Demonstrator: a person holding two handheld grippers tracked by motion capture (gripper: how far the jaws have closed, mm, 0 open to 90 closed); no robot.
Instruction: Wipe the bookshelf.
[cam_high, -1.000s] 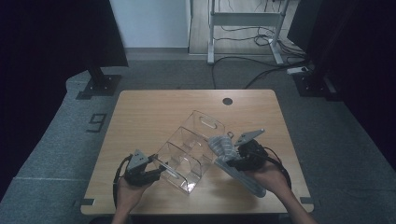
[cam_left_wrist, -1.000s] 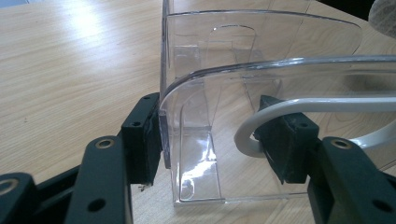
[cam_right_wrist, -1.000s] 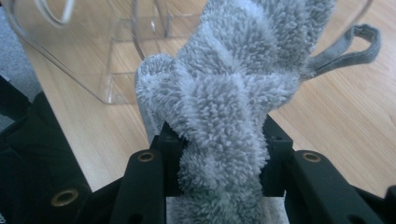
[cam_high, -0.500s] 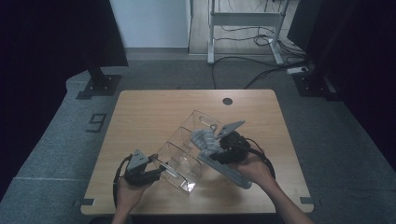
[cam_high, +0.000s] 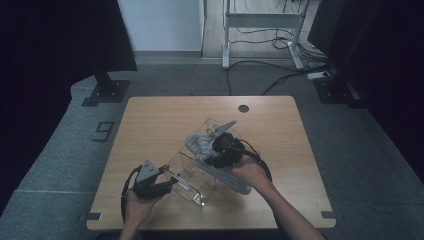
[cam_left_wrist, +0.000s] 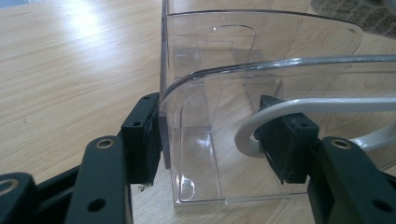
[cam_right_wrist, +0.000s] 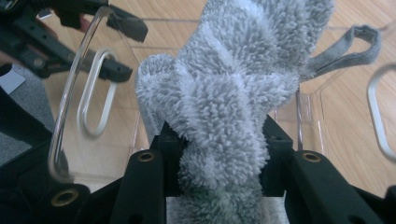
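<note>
1. Since a second ago the right gripper (cam_high: 207, 145) has been travelling from the right part of the desk (cam_high: 150, 125) toward its middle, carrying the grey towel (cam_high: 200, 142) with it; it is now hanging over the clear plastic bin (cam_high: 192, 167), whereas the left gripper (cam_high: 167, 181) is staying where it was.
2. The right gripper's jaws are pinching the grey towel, as the right gripper view is showing: the fluffy cloth (cam_right_wrist: 233, 93) is bulging up between both black pads, and a flat grey hanging loop (cam_right_wrist: 348, 49) is sticking out to one side.
3. The left gripper's jaws are clamping the near end wall of the clear plastic bin (cam_left_wrist: 210, 140), one pad outside it and one inside, beside a white handle (cam_left_wrist: 299, 109).
4. The bin is lying slantwise on the desk, running from near the front edge toward the middle, well apart from the round hole (cam_high: 243, 108) by the far edge.
5. A large figure "9" (cam_high: 102, 131) is showing on the grey floor left of the desk; no other writing is legible.
</note>
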